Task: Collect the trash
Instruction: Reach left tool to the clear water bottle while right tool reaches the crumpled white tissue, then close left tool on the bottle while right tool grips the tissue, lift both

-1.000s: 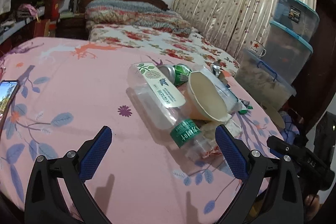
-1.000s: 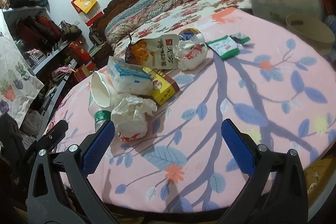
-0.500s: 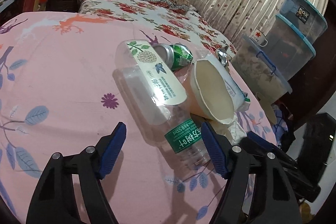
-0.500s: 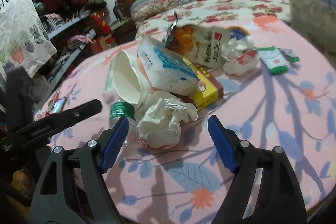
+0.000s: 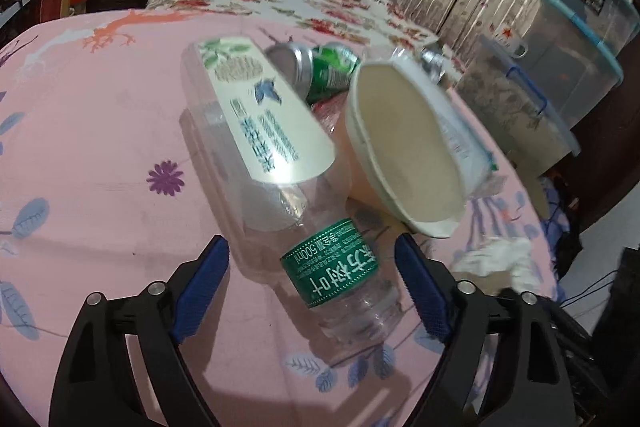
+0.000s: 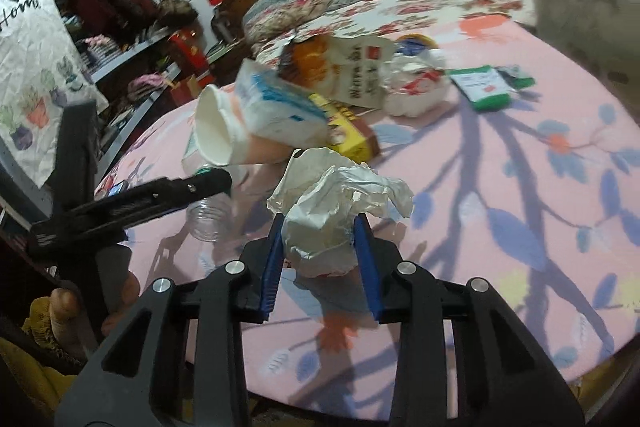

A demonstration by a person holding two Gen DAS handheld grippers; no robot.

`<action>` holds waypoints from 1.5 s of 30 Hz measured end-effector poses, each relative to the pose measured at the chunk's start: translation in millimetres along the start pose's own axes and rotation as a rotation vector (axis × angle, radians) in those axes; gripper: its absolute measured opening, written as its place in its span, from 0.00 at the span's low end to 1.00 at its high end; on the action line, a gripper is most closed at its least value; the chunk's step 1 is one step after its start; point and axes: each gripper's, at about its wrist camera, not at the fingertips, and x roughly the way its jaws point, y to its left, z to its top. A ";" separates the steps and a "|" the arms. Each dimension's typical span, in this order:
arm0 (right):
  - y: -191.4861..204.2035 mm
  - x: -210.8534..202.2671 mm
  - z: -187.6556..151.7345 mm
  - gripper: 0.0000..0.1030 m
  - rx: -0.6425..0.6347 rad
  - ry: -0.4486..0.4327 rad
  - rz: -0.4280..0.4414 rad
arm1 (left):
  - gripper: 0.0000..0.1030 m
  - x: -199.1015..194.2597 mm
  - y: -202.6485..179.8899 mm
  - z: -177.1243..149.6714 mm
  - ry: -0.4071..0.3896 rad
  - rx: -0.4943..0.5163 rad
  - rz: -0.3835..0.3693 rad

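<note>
A pile of trash lies on the pink flowered tablecloth (image 5: 80,147). My left gripper (image 5: 310,241) straddles the neck end of a clear plastic bottle (image 5: 332,267) with a green label. Its jaws are opening slightly and a small gap shows beside each pad. My right gripper (image 6: 319,223) is closing on a crumpled white paper ball (image 6: 340,191), and both blue pads touch it. The paper ball (image 5: 500,259) lies right of the bottle in the left wrist view. The right wrist view shows the bottle's mouth (image 6: 208,219) under the left gripper's finger (image 6: 160,191).
Behind the bottle lie a clear labelled box (image 5: 256,115), a paper cup (image 5: 404,155) and a green can (image 5: 332,67). A tissue pack (image 6: 276,103), yellow box (image 6: 348,131), snack bag (image 6: 344,67) and green packet (image 6: 482,87) lie further back. Storage bins (image 5: 560,67) stand right.
My left gripper came down and forward around the bottle and its jaws narrowed. My right gripper shifted left onto the paper ball and its jaws closed in on it.
</note>
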 end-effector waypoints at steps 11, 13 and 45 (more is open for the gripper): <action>-0.7 9.2 0.4 0.36 -0.002 0.025 0.028 | 0.41 -36.5 44.9 -32.5 0.022 -0.011 0.023; 0.2 12.3 -0.1 0.36 -0.006 0.028 0.029 | 0.41 -43.8 50.4 -35.0 0.019 -0.020 0.039; -34.7 37.0 7.2 0.42 0.119 0.049 0.079 | 0.67 -93.3 65.3 15.0 -0.211 -0.189 0.001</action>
